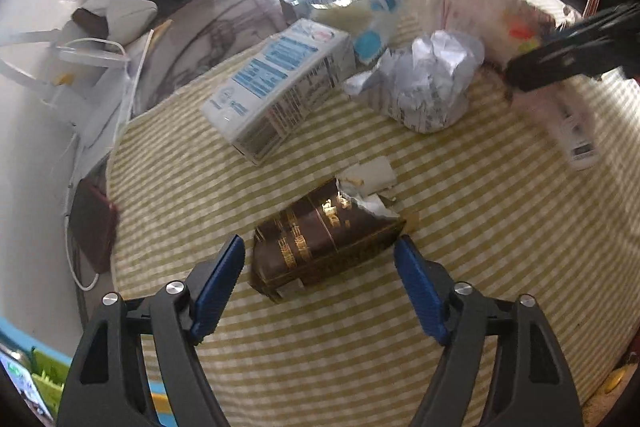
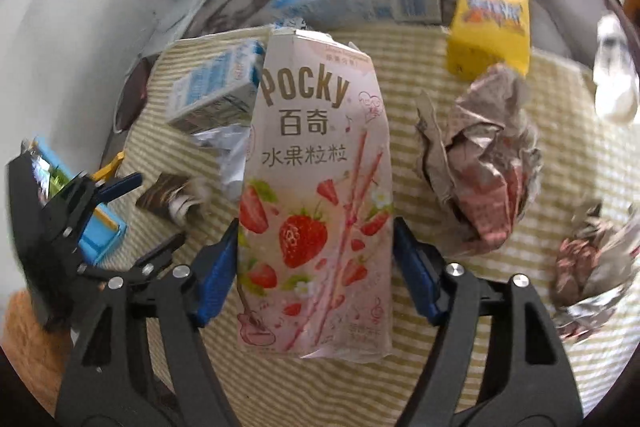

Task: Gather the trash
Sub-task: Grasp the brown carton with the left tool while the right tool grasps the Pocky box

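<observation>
Pick-up step. Right gripper (image 2: 314, 267): pads clamped on Pocky box (image 2: 316, 195); next, carry off. Left gripper (image 1: 320, 279): wide, straddling brown packet (image 1: 320, 247); next, close.

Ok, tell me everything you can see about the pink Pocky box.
The Pocky box is a flat pink cardboard carton printed with strawberries, biscuit sticks and gold lettering. Its top flap is torn open and ragged. It stands between the right gripper's blue pads, which press on its two side edges over the green checked cloth. A blue-and-white carton and crumpled foil sit behind its left edge.
</observation>
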